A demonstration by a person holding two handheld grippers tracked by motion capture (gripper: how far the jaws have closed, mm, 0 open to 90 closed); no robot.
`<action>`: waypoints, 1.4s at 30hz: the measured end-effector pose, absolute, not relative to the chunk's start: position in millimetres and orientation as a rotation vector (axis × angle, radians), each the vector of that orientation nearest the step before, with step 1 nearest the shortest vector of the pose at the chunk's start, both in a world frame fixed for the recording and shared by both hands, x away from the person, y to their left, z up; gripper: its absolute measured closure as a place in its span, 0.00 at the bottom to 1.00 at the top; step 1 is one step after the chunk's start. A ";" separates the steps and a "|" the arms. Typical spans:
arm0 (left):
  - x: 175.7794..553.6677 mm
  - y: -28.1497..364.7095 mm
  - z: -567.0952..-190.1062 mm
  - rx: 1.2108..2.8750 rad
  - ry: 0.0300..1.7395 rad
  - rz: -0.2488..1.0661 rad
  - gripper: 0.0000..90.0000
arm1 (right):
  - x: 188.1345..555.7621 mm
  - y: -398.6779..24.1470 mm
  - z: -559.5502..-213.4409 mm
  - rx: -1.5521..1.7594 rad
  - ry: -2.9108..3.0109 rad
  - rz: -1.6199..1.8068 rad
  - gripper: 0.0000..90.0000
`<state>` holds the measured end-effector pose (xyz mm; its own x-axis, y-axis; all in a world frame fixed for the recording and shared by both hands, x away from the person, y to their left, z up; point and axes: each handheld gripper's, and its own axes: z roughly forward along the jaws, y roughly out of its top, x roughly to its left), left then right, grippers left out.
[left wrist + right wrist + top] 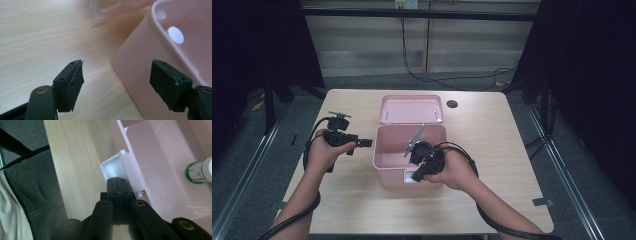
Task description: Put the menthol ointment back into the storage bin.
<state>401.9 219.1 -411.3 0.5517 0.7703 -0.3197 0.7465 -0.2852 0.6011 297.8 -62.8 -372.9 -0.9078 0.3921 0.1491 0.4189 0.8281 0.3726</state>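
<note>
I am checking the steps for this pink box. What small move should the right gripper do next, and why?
Probably lift the white latch slightly. The right gripper is shut, its tips right at that latch on the pink box front wall; the lid lies open behind, and the left gripper is open beside the box.

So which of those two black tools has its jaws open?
The left tool, held beside the pink plastic box: its jaws stand apart with nothing between them. The right tool, over the box's near rim, has its jaws pressed together.
</note>
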 end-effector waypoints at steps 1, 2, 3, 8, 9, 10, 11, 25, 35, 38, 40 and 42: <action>403.5 218.7 -410.2 2.064 1.216 0.045 0.30 | 297.7 -62.9 -373.0 -0.655 -2.938 -0.623 1.00; 405.5 218.4 -408.8 2.064 1.222 0.043 0.30 | 297.6 -62.9 -373.1 -0.655 -2.939 -0.624 1.00; 407.4 217.8 -408.2 2.060 1.230 0.049 0.29 | 297.4 -62.8 -373.2 -0.653 -2.942 -0.625 1.00; 417.1 218.7 -406.3 2.069 1.263 0.048 0.29 | 297.4 -63.0 -373.2 -0.655 -2.940 -0.625 1.00; 419.2 219.1 -406.0 2.073 1.269 0.054 0.29 | 297.2 -63.0 -373.3 -0.655 -2.940 -0.625 1.00; 421.2 219.3 -405.5 2.077 1.275 0.059 0.29 | 296.9 -62.8 -373.3 -0.657 -2.941 -0.625 1.00; 423.2 219.5 -404.9 2.074 1.286 0.062 0.29 | 296.8 -62.7 -373.4 -0.650 -2.945 -0.626 1.00; 454.4 206.8 -382.5 2.052 1.344 0.057 0.28 | 298.4 -64.9 -374.3 -0.629 -2.937 -0.648 1.00; 479.3 189.3 -372.2 2.082 1.354 0.060 0.33 | 300.9 -65.3 -374.5 -0.625 -2.923 -0.654 1.00; 485.9 184.7 -372.7 2.091 1.356 0.049 0.34 | 300.8 -65.4 -375.0 -0.622 -2.923 -0.660 1.00; 489.9 181.4 -372.9 2.080 1.362 0.046 0.35 | 301.6 -66.0 -375.3 -0.624 -2.914 -0.667 1.00; 493.4 178.4 -372.9 2.086 1.358 0.039 0.35 | 301.8 -65.9 -375.3 -0.622 -2.913 -0.667 1.00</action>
<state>493.4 178.4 -372.9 0.4657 0.8297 -0.3077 0.8107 -0.2605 0.5244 301.8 -65.9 -375.3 -0.9130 0.3690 0.1741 0.4079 0.8218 0.3979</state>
